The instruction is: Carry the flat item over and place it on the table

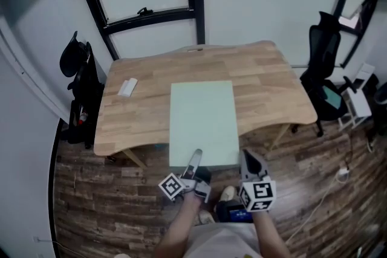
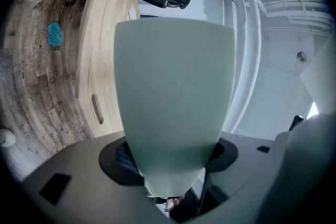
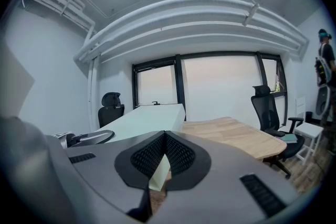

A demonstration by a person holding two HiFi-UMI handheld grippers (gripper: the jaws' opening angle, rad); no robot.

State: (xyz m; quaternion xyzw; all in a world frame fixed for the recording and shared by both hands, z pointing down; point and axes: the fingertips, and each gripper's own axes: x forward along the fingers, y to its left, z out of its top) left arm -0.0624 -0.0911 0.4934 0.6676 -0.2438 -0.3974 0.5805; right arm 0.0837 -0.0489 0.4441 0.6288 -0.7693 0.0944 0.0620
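Flat item (image 1: 202,121) | pale green board over table (image 1: 272,81), 6 o'clock edge overhanging | likely light, stiff, smooth: hold that edge | left gripper (image 1: 195,161) clamped on it | right gripper (image 1: 249,160) jaws together, empty, 5 o'clock corner

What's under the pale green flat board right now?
The light wooden table lies under most of the pale green flat board; its near edge juts out over the dark plank floor. The tabletop beneath is covered, so whether the board touches it can't be seen.

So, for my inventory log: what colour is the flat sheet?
Pale green; the sheet shows best in the head view.
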